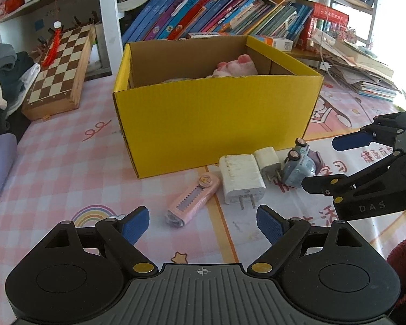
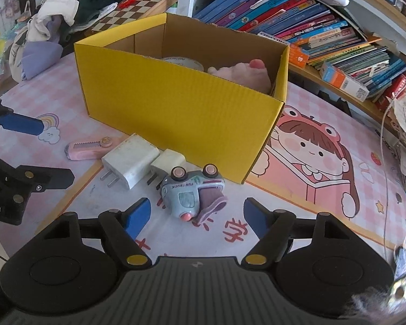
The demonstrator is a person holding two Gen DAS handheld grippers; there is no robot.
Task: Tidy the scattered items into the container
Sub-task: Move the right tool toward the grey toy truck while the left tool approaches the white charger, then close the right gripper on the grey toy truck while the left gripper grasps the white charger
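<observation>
A yellow cardboard box [image 1: 213,119] stands on the table, also in the right wrist view [image 2: 181,108], with a pink plush [image 1: 236,67] and a tape roll [image 2: 182,61] inside. In front of it lie a pink utility knife [image 1: 193,200], a large white charger [image 1: 241,178], a small white charger [image 1: 268,162] and an overturned toy truck [image 2: 193,192]. My left gripper [image 1: 203,224] is open, just short of the knife and the large charger. My right gripper [image 2: 196,216] is open, its fingertips on either side of the truck's near end.
A chessboard [image 1: 59,70] and a heap of clothes [image 1: 5,81] lie at the left. Shelves of books [image 1: 216,10] stand behind the box, and stacked papers [image 1: 365,73] lie at the right. The table has a pink cartoon mat [image 2: 311,149].
</observation>
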